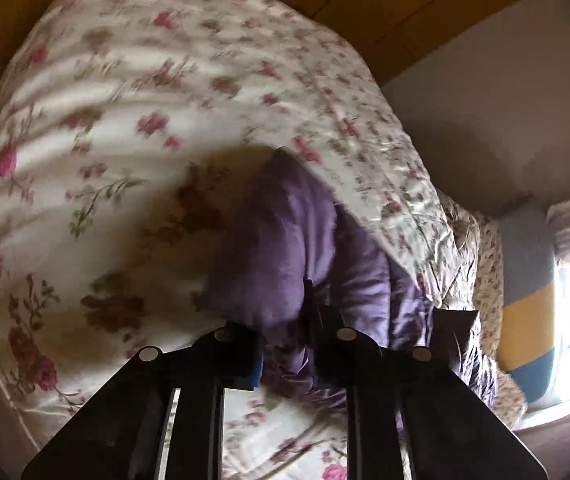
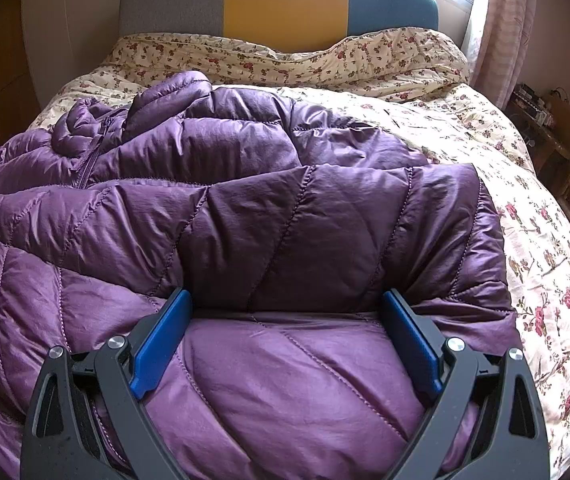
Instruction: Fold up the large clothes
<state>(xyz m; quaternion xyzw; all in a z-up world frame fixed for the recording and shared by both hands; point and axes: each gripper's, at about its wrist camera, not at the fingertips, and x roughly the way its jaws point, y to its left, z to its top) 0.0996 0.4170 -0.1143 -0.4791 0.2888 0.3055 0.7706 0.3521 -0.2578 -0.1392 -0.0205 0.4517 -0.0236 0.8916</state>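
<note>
Purple quilted jacket (image 2: 245, 200) lies spread on the floral bedcover (image 2: 545, 240). The right gripper (image 2: 285, 320) stands wide open, pressing the near fold. The left gripper (image 1: 285, 344), nearly closed, pinches jacket fabric. Judged mid-fold; next, carry that pinched part across.

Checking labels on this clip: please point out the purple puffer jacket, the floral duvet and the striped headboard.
purple puffer jacket (image 2: 269, 216): right wrist view, quilted panel at its middle.
floral duvet (image 2: 545, 240): right wrist view, bare stretch right of the jacket.
striped headboard (image 2: 285, 0): right wrist view, yellow centre band.
</note>
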